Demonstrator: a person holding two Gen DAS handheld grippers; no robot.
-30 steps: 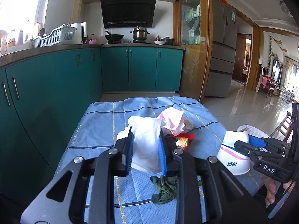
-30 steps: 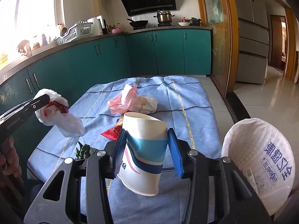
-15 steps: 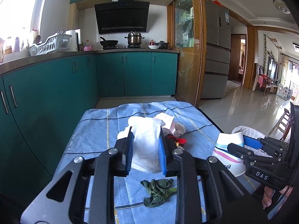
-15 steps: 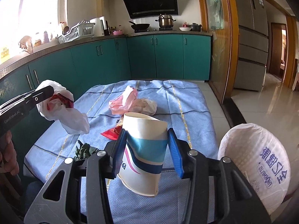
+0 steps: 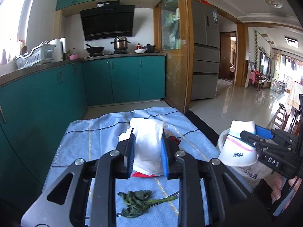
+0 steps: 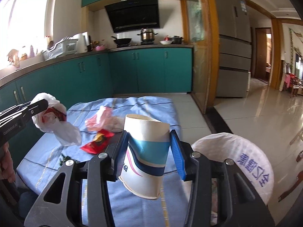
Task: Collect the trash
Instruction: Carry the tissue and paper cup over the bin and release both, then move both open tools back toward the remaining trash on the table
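My left gripper (image 5: 147, 151) is shut on a crumpled white plastic bag (image 5: 148, 151) and holds it above the blue tablecloth (image 5: 94, 141); from the right wrist view the bag (image 6: 56, 130) hangs at the left. My right gripper (image 6: 149, 151) is shut on a squashed white and blue paper cup (image 6: 145, 151), also seen at the right of the left wrist view (image 5: 236, 147). A white trash bag (image 6: 236, 162) gapes open just right of the cup. On the cloth lie a red wrapper (image 6: 97, 141), a pink bag (image 6: 98, 119) and green vegetable scraps (image 5: 138, 202).
Teal kitchen cabinets (image 5: 47, 98) run along the left and back. A steel fridge (image 5: 205, 56) stands beyond the wooden door frame (image 5: 186, 56). Tiled floor (image 5: 236, 102) stretches right of the table.
Both grippers have risen and pulled back from the table, still holding the bag and the cup. The cup now sits closer to the trash bag's mouth.
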